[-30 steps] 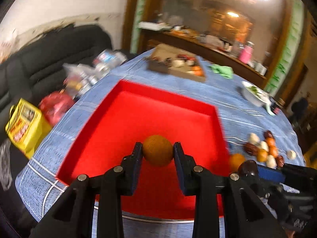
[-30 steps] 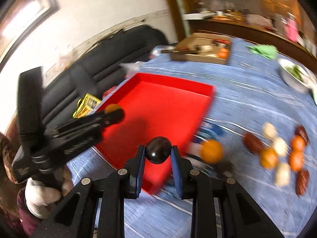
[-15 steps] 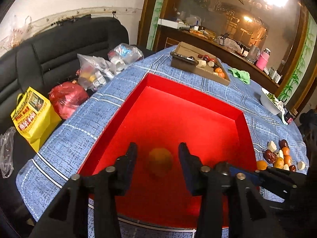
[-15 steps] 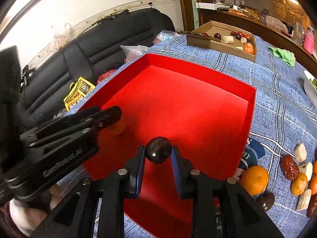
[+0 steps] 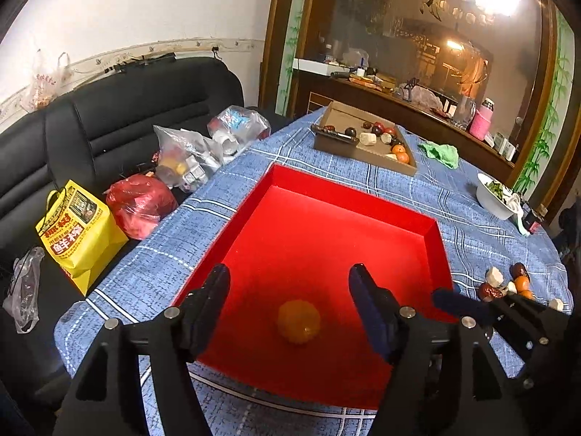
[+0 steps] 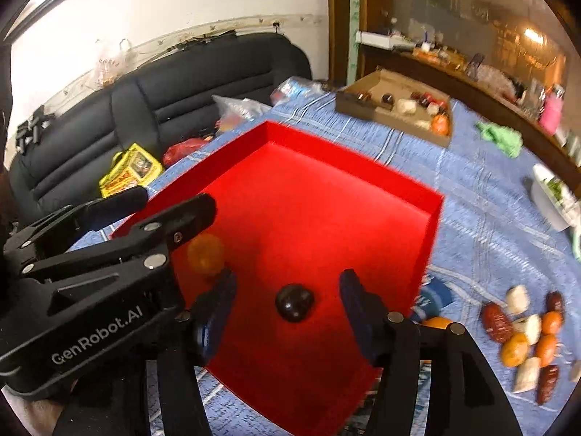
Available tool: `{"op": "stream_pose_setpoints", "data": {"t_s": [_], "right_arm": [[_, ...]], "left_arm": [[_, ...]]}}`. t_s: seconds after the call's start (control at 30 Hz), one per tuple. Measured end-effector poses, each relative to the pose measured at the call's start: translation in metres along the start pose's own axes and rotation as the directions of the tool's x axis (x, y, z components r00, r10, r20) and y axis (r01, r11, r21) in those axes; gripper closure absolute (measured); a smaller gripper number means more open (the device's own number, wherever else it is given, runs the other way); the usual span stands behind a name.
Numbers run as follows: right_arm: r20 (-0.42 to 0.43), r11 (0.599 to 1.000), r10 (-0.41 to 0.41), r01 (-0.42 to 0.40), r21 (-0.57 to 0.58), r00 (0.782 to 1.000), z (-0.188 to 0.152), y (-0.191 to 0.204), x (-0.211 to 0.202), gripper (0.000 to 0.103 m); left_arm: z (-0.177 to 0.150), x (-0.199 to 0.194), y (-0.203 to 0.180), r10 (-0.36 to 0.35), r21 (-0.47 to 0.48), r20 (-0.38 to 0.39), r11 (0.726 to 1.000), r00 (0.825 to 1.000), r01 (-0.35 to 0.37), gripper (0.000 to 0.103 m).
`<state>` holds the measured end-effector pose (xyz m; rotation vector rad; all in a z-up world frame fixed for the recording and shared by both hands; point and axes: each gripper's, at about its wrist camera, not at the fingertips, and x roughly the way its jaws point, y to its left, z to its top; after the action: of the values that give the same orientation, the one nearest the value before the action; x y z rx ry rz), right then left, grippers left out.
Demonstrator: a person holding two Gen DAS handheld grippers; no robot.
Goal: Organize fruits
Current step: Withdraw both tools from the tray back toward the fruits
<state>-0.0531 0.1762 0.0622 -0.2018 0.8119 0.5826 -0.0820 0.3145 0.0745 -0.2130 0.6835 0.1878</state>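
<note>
A red tray [image 5: 348, 196] [image 6: 432, 218] lies on the blue checked tablecloth. An orange fruit [image 5: 299, 321] [image 6: 205, 258] lies on the tray floor near its front edge. My left gripper [image 5: 290, 292] is open above it, one finger on each side, touching nothing. A dark round fruit [image 6: 294, 302] lies on the tray floor to the right of the orange one. My right gripper [image 6: 287, 299] is open above it and empty. The left gripper [image 6: 152, 207] also shows in the right wrist view. Loose fruits [image 6: 526, 338] [image 5: 508, 285] lie on the cloth right of the tray.
A cardboard box [image 5: 366, 141] with more fruits sits at the far side of the table. A white bowl [image 5: 495, 196] and a green cloth [image 5: 439, 154] are at the far right. Bags [image 5: 80, 232] lie on the black sofa at left.
Both grippers opened. The orange fruit dropped from the left gripper onto the tray, then the dark fruit dropped from the right gripper. Both grippers have risen slightly.
</note>
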Motion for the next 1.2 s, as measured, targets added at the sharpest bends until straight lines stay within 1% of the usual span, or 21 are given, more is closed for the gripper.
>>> {"op": "stream_pose_setpoints", "data": {"t_s": [0.07, 0.13, 0.23, 0.3, 0.33, 0.4, 0.47, 0.5, 0.53, 0.67, 0.8, 0.9, 0.93, 0.97, 1.0, 1.03, 1.07, 1.13, 1.2], "right_arm": [[0.024, 0.999, -0.048, 0.049, -0.011, 0.999, 0.002, 0.001, -0.008, 0.033], [0.056, 0.993, -0.116, 0.117, -0.020, 0.992, 0.004, 0.003, -0.018, 0.025], [0.095, 0.969, -0.233, 0.239, -0.057, 0.968, 0.006, 0.009, -0.028, 0.025], [0.127, 0.938, -0.326, 0.337, -0.079, 0.937, 0.007, 0.013, -0.037, 0.024], [0.141, 0.921, -0.367, 0.380, -0.082, 0.919, 0.007, 0.013, -0.043, 0.021], [0.158, 0.894, -0.427, 0.442, -0.077, 0.890, 0.007, 0.009, -0.051, 0.016], [0.170, 0.859, -0.492, 0.508, -0.067, 0.854, 0.006, 0.003, -0.059, 0.014], [0.173, 0.848, -0.511, 0.527, -0.063, 0.842, 0.004, 0.001, -0.063, 0.014], [0.172, 0.841, -0.523, 0.538, -0.056, 0.835, 0.003, -0.004, -0.067, 0.013], [0.144, 0.840, -0.535, 0.542, -0.014, 0.833, -0.006, -0.026, -0.076, 0.013], [0.114, 0.836, -0.548, 0.549, 0.022, 0.829, -0.021, -0.052, -0.083, 0.013], [0.086, 0.829, -0.559, 0.556, 0.057, 0.825, -0.038, -0.078, -0.091, 0.012], [0.069, 0.826, -0.564, 0.559, 0.074, 0.823, -0.045, -0.092, -0.095, 0.012], [0.055, 0.822, -0.568, 0.563, 0.089, 0.821, -0.051, -0.103, -0.097, 0.012], [0.022, 0.812, -0.576, 0.570, 0.125, 0.817, -0.062, -0.126, -0.103, 0.012], [0.002, 0.806, -0.579, 0.572, 0.154, 0.815, -0.069, -0.141, -0.107, 0.012], [-0.027, 0.796, -0.577, 0.569, 0.208, 0.817, -0.080, -0.165, -0.115, 0.012], [-0.077, 0.771, -0.551, 0.542, 0.333, 0.831, -0.105, -0.213, -0.132, 0.012], [-0.124, 0.730, -0.506, 0.500, 0.465, 0.854, -0.134, -0.260, -0.148, 0.013]], "left_arm": [[0.001, -0.005, -0.002, 0.018, 0.003, 0.015, 1.000, 1.000, -0.018, 0.032], [0.002, -0.010, -0.005, 0.053, 0.014, 0.036, 0.998, 0.998, -0.054, 0.031], [0.003, -0.020, -0.014, 0.125, 0.048, 0.081, 0.990, 0.989, -0.130, 0.030], [0.003, -0.028, -0.021, 0.168, 0.070, 0.113, 0.982, 0.979, -0.176, 0.028], [0.004, -0.030, -0.021, 0.177, 0.073, 0.123, 0.980, 0.977, -0.186, 0.025], [0.005, -0.036, -0.023, 0.191, 0.071, 0.137, 0.977, 0.972, -0.202, 0.023], [0.005, -0.040, -0.023, 0.200, 0.064, 0.142, 0.975, 0.970, -0.211, 0.023], [0.005, -0.042, -0.023, 0.198, 0.062, 0.142, 0.976, 0.970, -0.208, 0.023], [0.004, -0.043, -0.025, 0.193, 0.063, 0.141, 0.977, 0.971, -0.203, 0.023], [0.002, -0.047, -0.041, 0.145, 0.089, 0.132, 0.983, 0.981, -0.158, 0.023], [0.000, -0.050, -0.062, 0.075, 0.116, 0.126, 0.989, 0.989, -0.090, 0.022], [-0.003, -0.047, -0.079, -0.008, 0.132, 0.089, 0.991, 0.996, -0.003, 0.021], [-0.004, -0.045, -0.083, -0.047, 0.127, 0.064, 0.991, 0.997, 0.038, 0.021], [-0.003, -0.042, -0.085, -0.068, 0.119, 0.047, 0.991, 0.997, 0.061, 0.021], [-0.004, -0.040, -0.088, -0.093, 0.105, 0.027, 0.990, 0.995, 0.090, 0.021], [-0.004, -0.038, -0.090, -0.104, 0.097, 0.019, 0.990, 0.994, 0.102, 0.021], [-0.004, -0.036, -0.092, -0.112, 0.089, 0.014, 0.990, 0.994, 0.111, 0.021], [-0.005, -0.031, -0.101, -0.130, 0.089, 0.004, 0.988, 0.991, 0.129, 0.020], [-0.009, -0.027, -0.113, -0.148, 0.104, -0.009, 0.983, 0.989, 0.148, 0.020]]}}
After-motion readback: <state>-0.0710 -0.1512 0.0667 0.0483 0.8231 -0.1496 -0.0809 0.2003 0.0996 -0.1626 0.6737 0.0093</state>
